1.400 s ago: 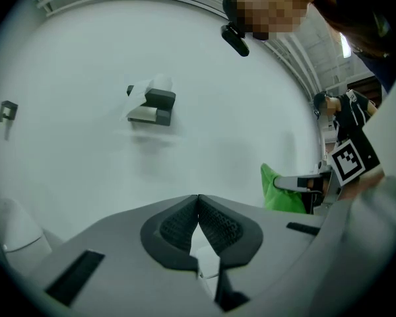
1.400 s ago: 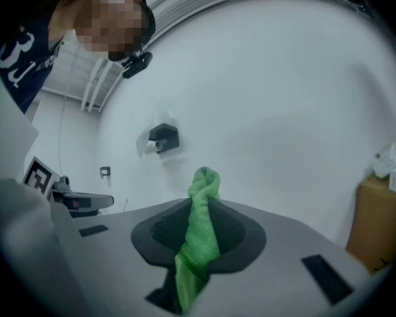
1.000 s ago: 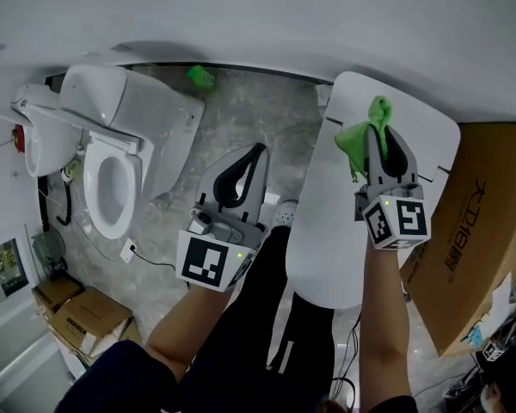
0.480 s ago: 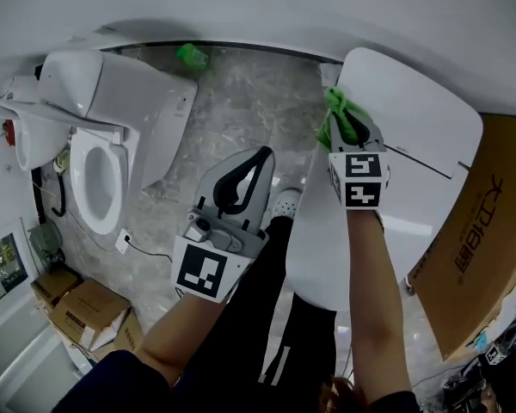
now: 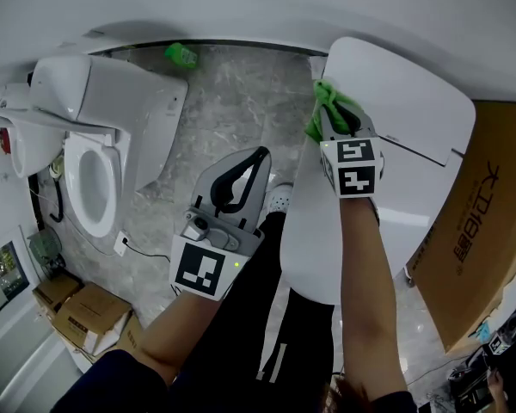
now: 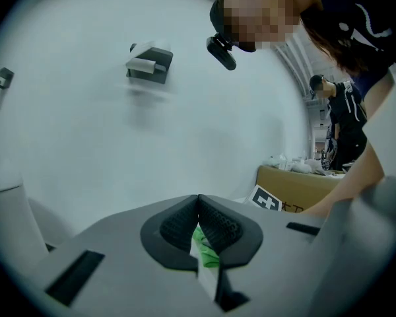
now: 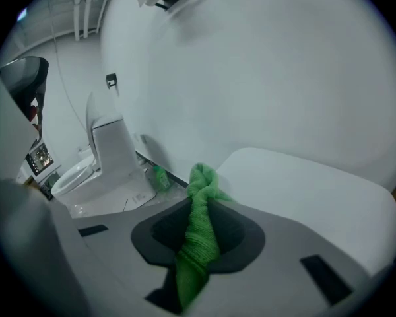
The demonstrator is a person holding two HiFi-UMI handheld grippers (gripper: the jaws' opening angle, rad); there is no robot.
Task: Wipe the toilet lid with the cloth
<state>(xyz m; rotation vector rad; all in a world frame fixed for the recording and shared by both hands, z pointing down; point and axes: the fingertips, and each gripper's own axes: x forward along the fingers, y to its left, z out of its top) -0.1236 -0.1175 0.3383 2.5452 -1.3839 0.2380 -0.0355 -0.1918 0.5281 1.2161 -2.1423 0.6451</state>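
We see the toilet lid [image 5: 404,110], a broad, smooth white panel with rounded corners, its wide face turned up toward us. The cloth [image 5: 330,110] is bright green and knitted, bunched into a twisted strip and pinched between the jaws of the right gripper [image 5: 342,126]. Its free end sits at the lid's left edge; we cannot tell whether it touches.

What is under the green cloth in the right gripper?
The white lid lies under the cloth, at its left edge. The patch directly beneath is covered by the cloth itself.
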